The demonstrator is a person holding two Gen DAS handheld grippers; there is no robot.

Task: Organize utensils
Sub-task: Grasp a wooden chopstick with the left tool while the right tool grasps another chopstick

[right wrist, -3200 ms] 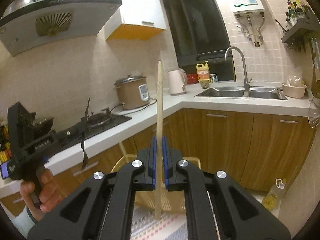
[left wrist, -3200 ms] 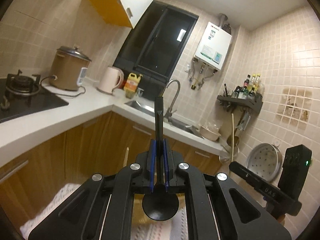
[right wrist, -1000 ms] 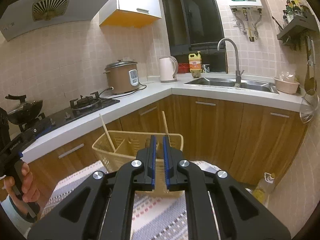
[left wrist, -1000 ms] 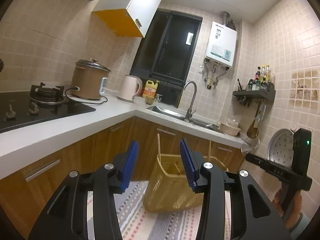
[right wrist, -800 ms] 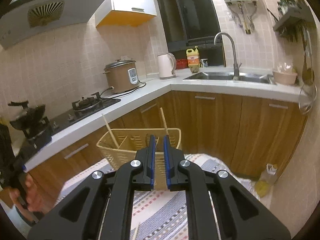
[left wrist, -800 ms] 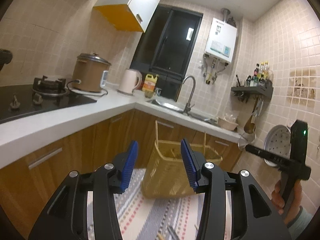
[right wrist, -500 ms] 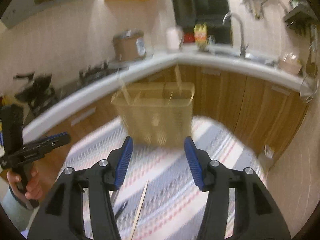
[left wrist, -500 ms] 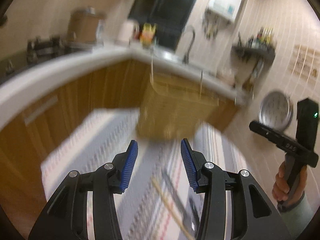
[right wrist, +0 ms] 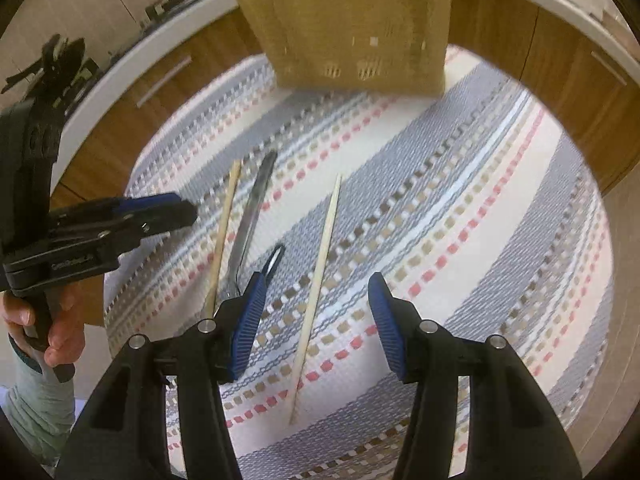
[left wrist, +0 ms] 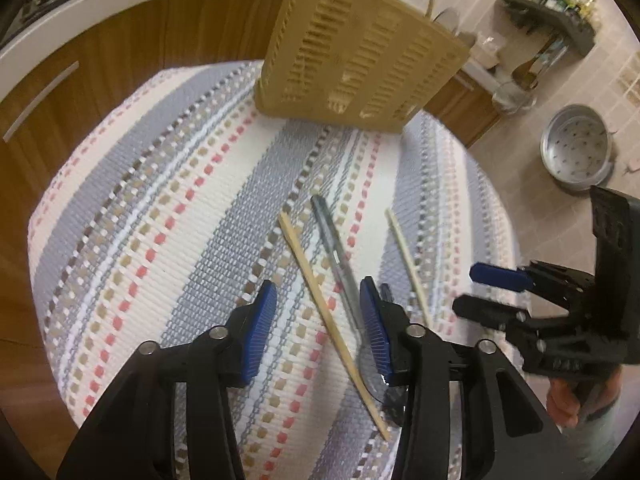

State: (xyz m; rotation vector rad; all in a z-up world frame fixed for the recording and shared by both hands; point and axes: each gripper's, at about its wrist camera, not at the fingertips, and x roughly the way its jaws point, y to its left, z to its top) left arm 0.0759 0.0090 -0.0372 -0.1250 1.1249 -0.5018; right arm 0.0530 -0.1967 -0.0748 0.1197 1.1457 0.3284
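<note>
Striped mat (right wrist: 460, 200): chopstick (right wrist: 318, 276) between open right gripper (right wrist: 314, 312) jaws.

Small white lettering on side of left gripper (right wrist: 156, 216), left of frame in right wrist view; too blurred to read. No other text legible.

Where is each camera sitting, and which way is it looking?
Left wrist: sits on the left gripper, looking down at the striped mat; its open blue fingers show, and the right gripper alongside.
Right wrist: sits on the right gripper, looking down at a chopstick between its open fingers; the left gripper shows.
Shared: mat, basket, two chopsticks, spoon.
</note>
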